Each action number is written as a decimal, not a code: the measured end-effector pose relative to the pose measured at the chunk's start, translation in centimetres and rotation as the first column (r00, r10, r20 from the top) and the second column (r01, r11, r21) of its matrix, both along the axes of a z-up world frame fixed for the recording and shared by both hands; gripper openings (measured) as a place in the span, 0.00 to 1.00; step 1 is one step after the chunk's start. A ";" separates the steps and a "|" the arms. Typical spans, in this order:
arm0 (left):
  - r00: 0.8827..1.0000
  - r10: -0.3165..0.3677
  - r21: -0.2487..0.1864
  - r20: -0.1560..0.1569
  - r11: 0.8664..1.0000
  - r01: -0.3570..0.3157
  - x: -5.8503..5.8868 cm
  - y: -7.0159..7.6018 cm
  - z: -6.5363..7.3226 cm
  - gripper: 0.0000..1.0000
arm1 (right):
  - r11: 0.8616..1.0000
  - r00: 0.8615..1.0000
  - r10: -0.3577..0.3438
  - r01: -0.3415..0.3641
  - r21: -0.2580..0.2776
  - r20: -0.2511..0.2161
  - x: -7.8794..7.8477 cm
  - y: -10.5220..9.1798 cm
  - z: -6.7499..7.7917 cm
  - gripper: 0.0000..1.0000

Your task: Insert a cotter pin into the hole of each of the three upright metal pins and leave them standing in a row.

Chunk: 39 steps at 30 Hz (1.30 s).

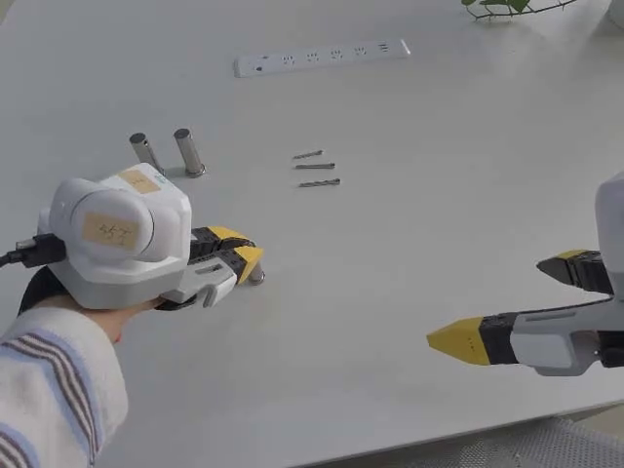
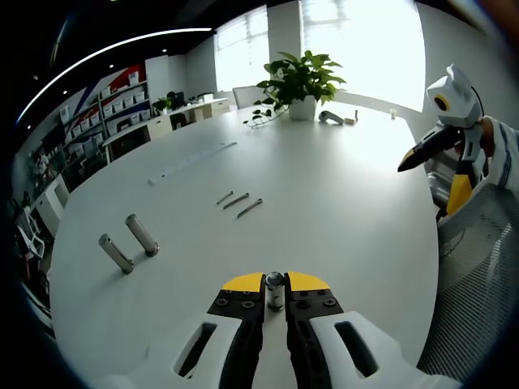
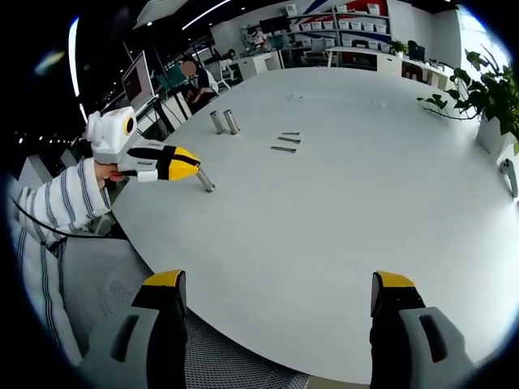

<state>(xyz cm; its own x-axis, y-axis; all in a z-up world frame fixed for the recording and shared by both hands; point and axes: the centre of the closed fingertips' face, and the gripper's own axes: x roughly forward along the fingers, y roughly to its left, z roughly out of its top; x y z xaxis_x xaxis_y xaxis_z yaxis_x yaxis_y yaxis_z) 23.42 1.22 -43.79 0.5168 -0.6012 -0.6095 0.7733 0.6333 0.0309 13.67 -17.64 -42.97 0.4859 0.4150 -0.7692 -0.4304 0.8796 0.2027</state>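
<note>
My left gripper (image 1: 241, 255) is shut on one metal pin (image 1: 255, 276), whose lower end rests on the table; the pin (image 2: 274, 289) stands pinched between the yellow tips (image 2: 274, 282). Two more metal pins (image 1: 144, 151) (image 1: 187, 151) stand side by side at the far left. Three cotter pins (image 1: 308, 154) (image 1: 315, 166) (image 1: 320, 182) lie in a column mid-table, apart from every pin. My right gripper (image 1: 507, 302) hovers open and empty at the near right, jaws wide (image 3: 280, 284). From there the left gripper (image 3: 162, 162) and its pin (image 3: 205, 180) show.
A white power strip (image 1: 322, 57) lies at the far edge of the white table (image 1: 409, 234). A potted plant (image 2: 302, 77) stands at the table's far end. A mesh chair back (image 3: 97, 284) is near the front edge.
</note>
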 end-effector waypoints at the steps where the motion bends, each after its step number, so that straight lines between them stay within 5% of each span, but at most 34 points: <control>1: 1.000 0.001 -0.001 -0.001 1.000 -0.001 0.0 0.0 0.0 0.05 | 1.000 1.000 0.000 0.000 0.001 -0.001 0.0 0.0 0.0 0.93; 20: 1.000 0.022 -0.044 0.004 0.999 -0.022 0.2 0.0 -0.1 0.07 | 1.000 1.000 -0.001 0.001 0.002 -0.007 0.0 0.1 -0.3 0.94; 26: 1.000 0.015 -0.072 0.006 0.997 -0.015 -0.2 0.1 0.1 0.31 | 1.000 1.000 -0.005 0.005 0.003 -0.006 0.0 0.0 -0.3 0.93; 28: 1.000 0.013 -0.101 -0.011 0.995 -0.014 -0.6 0.1 0.3 0.35 | 1.000 1.000 -0.005 0.005 0.000 -0.009 -0.1 -0.1 -0.3 0.93; 31: 1.000 -0.013 -0.111 0.014 0.994 0.014 -1.5 0.4 1.0 0.36 | 1.000 1.000 -0.007 0.007 -0.009 -0.010 -0.2 -0.3 -0.4 0.93; 39: 1.000 -0.020 -0.099 0.017 0.995 0.022 -3.0 2.6 1.2 0.75 | 1.000 1.000 -0.010 0.010 -0.016 -0.015 -0.4 -0.6 -0.4 0.93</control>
